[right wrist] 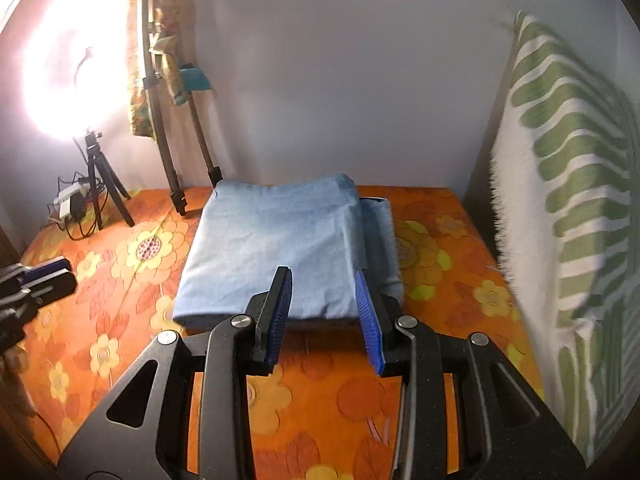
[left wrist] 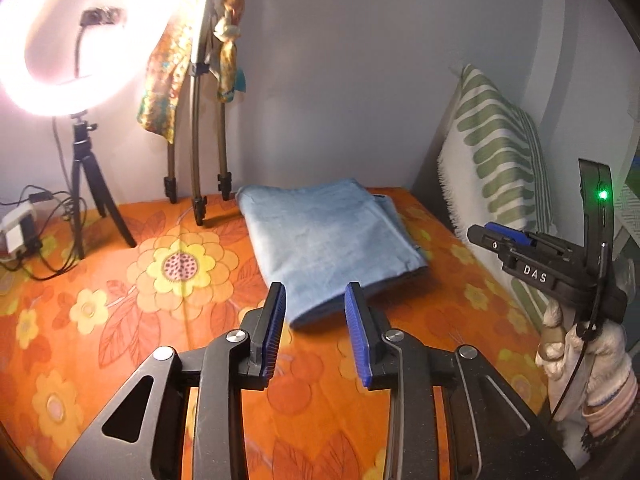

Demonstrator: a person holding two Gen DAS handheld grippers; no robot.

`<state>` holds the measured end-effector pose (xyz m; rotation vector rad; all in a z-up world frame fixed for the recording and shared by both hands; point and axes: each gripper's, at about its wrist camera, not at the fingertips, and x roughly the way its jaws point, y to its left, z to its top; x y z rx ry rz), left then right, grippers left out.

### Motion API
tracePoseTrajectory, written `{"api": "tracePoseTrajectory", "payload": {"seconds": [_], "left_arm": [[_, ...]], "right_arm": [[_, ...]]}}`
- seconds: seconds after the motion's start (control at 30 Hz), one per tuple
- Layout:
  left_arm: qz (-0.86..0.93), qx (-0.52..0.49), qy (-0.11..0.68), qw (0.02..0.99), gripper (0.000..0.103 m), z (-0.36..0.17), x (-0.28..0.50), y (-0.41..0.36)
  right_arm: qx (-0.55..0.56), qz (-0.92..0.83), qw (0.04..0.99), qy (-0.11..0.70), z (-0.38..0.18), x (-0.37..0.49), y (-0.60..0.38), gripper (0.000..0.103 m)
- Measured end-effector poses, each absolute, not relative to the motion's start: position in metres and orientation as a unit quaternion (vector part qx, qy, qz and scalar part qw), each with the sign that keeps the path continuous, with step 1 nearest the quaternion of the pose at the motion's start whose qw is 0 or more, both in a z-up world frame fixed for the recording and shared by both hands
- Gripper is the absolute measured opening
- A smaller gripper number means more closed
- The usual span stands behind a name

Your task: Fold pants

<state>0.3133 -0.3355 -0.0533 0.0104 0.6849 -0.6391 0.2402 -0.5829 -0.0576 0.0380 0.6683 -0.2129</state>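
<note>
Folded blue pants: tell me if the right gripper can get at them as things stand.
Probably yes. The right gripper is open and faces the near edge of the folded pants on the floral bedsheet; nothing lies between.

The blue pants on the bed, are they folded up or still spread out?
Folded. The blue pants lie as a compact stacked rectangle on the orange floral bedspread, layered edges showing at the right side; neither tool holds them.

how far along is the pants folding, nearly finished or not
Nearly finished, it looks. Done: the light blue pants lie on the orange floral sheet as a compact, layered rectangle. In hand: nothing; the left gripper and right gripper both have their jaws apart and empty, just short of the bundle's near edge. Left: perhaps only tidying the under layer that sticks out along the right side.
</note>
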Motion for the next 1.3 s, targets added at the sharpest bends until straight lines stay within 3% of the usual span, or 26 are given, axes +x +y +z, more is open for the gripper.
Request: {"api": "tracePoseTrajectory", "payload": {"seconds": [0.07, 0.3, 0.4, 0.43, 0.57, 0.77, 0.9, 1.0, 1.3], "left_arm": [[-0.306, 0.009, 0.319, 0.897, 0.043, -0.048, 0.298, -0.329], [-0.304, 0.007, 0.302, 0.904, 0.058, -0.045, 0.253, -0.307], [-0.304, -0.003, 0.300, 0.904, 0.063, -0.049, 0.238, -0.299], [-0.304, -0.005, 0.299, 0.904, 0.064, -0.052, 0.233, -0.296], [-0.302, -0.001, 0.306, 0.903, 0.066, -0.063, 0.222, -0.296], [-0.309, -0.012, 0.326, 0.893, 0.066, -0.074, 0.216, -0.293], [-0.306, 0.007, 0.310, 0.900, 0.066, -0.070, 0.207, -0.294], [-0.304, 0.013, 0.309, 0.901, 0.074, -0.070, 0.202, -0.295], [-0.290, 0.054, 0.318, 0.901, 0.076, -0.080, 0.198, -0.309]], "right_arm": [[0.020, -0.103, 0.940, 0.325, -0.054, 0.226, -0.575, 0.035], [0.015, -0.105, 0.943, 0.316, -0.049, 0.175, -0.538, 0.045], [0.006, -0.112, 0.942, 0.315, -0.053, 0.156, -0.520, 0.058], [0.004, -0.112, 0.942, 0.316, -0.054, 0.154, -0.517, 0.062], [0.014, -0.124, 0.940, 0.317, -0.060, 0.136, -0.505, 0.064], [0.028, -0.142, 0.945, 0.293, -0.061, 0.113, -0.495, 0.083], [0.023, -0.143, 0.948, 0.284, -0.061, 0.109, -0.489, 0.086], [0.005, -0.141, 0.950, 0.278, -0.060, 0.109, -0.482, 0.097], [-0.009, -0.138, 0.952, 0.272, -0.061, 0.113, -0.476, 0.102]]}}
